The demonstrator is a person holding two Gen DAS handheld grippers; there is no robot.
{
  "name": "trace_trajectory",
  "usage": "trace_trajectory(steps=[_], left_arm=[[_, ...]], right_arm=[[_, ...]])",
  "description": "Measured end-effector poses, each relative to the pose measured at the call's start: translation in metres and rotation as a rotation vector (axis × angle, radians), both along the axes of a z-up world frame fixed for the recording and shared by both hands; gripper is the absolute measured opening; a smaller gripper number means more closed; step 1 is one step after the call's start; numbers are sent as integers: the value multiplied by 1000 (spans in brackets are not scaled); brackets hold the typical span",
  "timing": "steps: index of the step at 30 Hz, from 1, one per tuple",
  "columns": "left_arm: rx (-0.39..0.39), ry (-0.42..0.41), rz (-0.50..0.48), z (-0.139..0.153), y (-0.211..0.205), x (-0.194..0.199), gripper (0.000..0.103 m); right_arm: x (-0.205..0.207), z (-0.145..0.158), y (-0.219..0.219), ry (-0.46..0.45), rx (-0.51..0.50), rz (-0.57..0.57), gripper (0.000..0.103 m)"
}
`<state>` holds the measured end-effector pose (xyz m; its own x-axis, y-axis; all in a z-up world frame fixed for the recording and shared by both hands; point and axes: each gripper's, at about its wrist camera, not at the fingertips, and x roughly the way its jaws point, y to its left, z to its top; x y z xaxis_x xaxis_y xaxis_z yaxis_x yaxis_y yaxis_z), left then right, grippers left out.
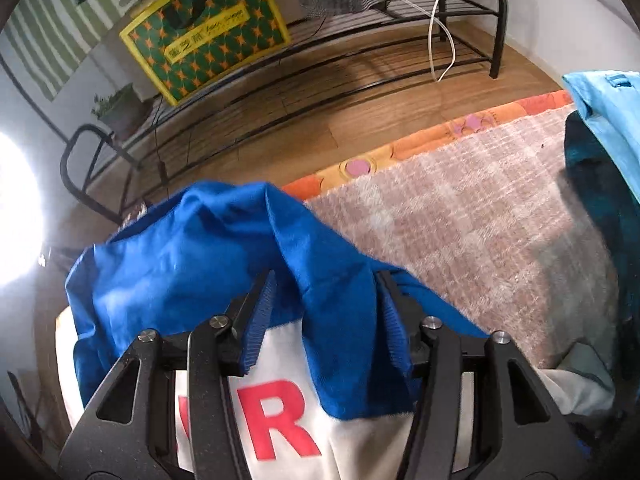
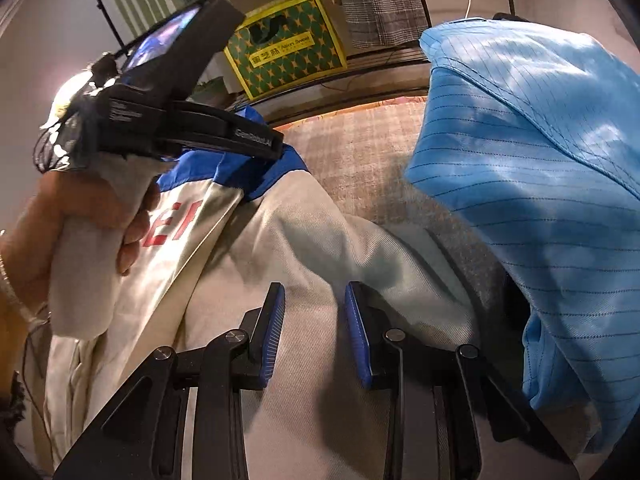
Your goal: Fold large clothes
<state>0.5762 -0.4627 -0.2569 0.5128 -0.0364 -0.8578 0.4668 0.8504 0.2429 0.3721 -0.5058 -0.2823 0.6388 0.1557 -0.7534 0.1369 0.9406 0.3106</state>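
- Looking down from the left wrist, the left tool (image 1: 326,280) has a fold of the jacket's blue part between its narrowly parted pads, which seem to pinch it.
- The jacket (image 2: 320,232) is white with a blue top section and red letters, lying on the checked blanket (image 1: 480,216); its blue end points away towards the floor and the black rack (image 1: 472,12).
- Its long axis seems to run from the tools out to that blue end, though it's too bunched up to be sure.
- The right tool (image 2: 316,292) sits over white fabric, pads narrowly apart, with a ridge of it rising between them; can't tell if they're gripping.
- A light blue striped garment (image 2: 532,160) is heaped just right of the jacket.
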Motion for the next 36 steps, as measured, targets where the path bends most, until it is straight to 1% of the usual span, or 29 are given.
trace_trajectory(steps=[2,3,4,5,6,8,9,10,11,13,14,15,16,17,19,20,21,22,23,24,25,26,30,32,33,34,35,36], left_arm=[[-44,3,0,6,4,4,14],[-92,-6,9,13,12,5,8],[-126,-6,18,17,16,6,8],[-189,8,28,23,26,8,7],[-277,42,44,27,40,13,7],[-419,115,92,28,65,25,7],[-532,170,124,24,83,31,7],[-556,192,142,19,90,34,7],[-556,202,148,12,94,34,7],[-539,186,132,5,96,33,7],[-572,199,145,3,99,35,7],[-642,231,180,0,108,39,9],[-687,244,198,-1,114,41,10],[-692,240,205,1,116,43,12],[-651,199,196,7,116,42,13],[-644,184,189,11,115,40,13],[-658,179,181,14,117,40,13],[-674,173,177,17,118,40,13],[-694,168,172,21,119,41,19],[-682,147,175,26,120,41,23],[-650,120,186,29,120,41,26],[-635,103,181,33,120,41,27],[-650,115,154,40,124,38,28],[-662,127,113,43,121,32,34],[-672,148,88,43,116,29,36],[-677,162,69,43,114,27,36],[-671,175,28,40,108,21,37],[-609,146,4,38,102,16,39]], right_arm=[[-2,0,1,0,-6,3,29],[-2,0,1,-2,-10,4,29],[-3,0,2,-2,-15,4,29],[-4,0,2,-2,-18,4,29],[-5,1,3,-2,-23,4,29],[-5,0,4,-1,-31,4,29],[-2,-1,5,0,-35,4,29],[0,-1,6,1,-39,3,29],[1,-2,7,2,-44,3,29],[2,-1,9,6,-60,-1,27],[2,-1,9,7,-66,0,27],[3,-1,9,7,-67,1,27],[3,-1,9,7,-62,3,27],[3,-1,8,7,-58,4,27],[3,-1,7,9,-54,8,27],[3,0,8,15,-63,10,27],[3,4,10,22,-81,11,27],[1,10,13,7,-78,21,29],[0,16,16,-28,-47,40,32],[1,21,21,-51,-18,61,32],[3,22,27,-55,-2,83,32],[7,22,36,-51,7,108,32],[17,8,69,-20,8,199,32],[18,4,80,-14,12,249,32],[16,5,84,-16,15,283,32],[14,6,86,-18,13,306,32],[12,7,89,-17,2,323,32],[11,7,89,-12,-8,328,32]])
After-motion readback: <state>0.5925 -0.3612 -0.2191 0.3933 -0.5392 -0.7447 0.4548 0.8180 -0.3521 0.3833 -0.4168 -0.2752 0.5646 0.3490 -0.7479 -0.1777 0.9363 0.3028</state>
